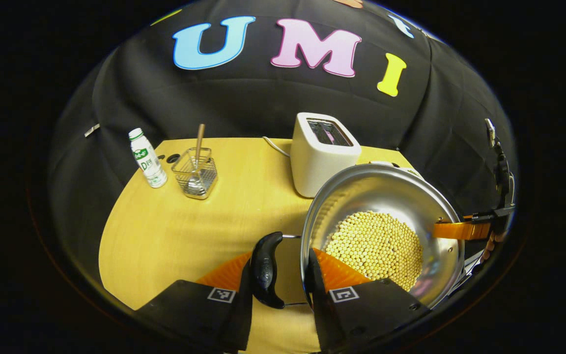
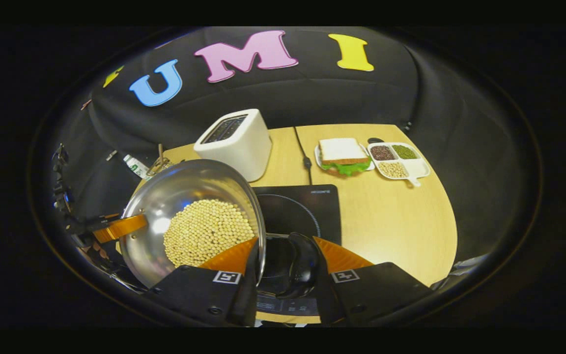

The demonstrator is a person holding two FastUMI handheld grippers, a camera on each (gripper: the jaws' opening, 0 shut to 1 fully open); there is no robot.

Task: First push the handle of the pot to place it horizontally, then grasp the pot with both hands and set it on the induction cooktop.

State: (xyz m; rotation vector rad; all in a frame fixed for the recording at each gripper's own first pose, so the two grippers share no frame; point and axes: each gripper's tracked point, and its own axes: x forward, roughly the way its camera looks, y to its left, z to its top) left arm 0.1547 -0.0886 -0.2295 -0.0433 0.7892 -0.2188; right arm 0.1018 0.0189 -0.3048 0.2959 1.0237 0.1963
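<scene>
A steel pot [image 1: 386, 196] holding pale round beans [image 1: 376, 246] hangs tilted above the table, held from both sides. In the left gripper view my left gripper [image 1: 281, 255] is shut on the pot's black side handle [image 1: 266, 268], one finger outside it and the other inside the rim. Farther off, the right gripper [image 1: 477, 227] holds the opposite side. In the right gripper view my right gripper [image 2: 285, 243] is shut on the other black handle [image 2: 302, 265] and the rim. The black induction cooktop [image 2: 302, 206] lies just below and right of the pot [image 2: 184, 196].
A white toaster [image 1: 320, 152] stands right behind the pot. At the back left are a small bottle [image 1: 148, 157] and a wire basket [image 1: 195, 173] with a stick. A sandwich plate [image 2: 344, 157] and a divided tray of beans [image 2: 398, 160] lie beyond the cooktop.
</scene>
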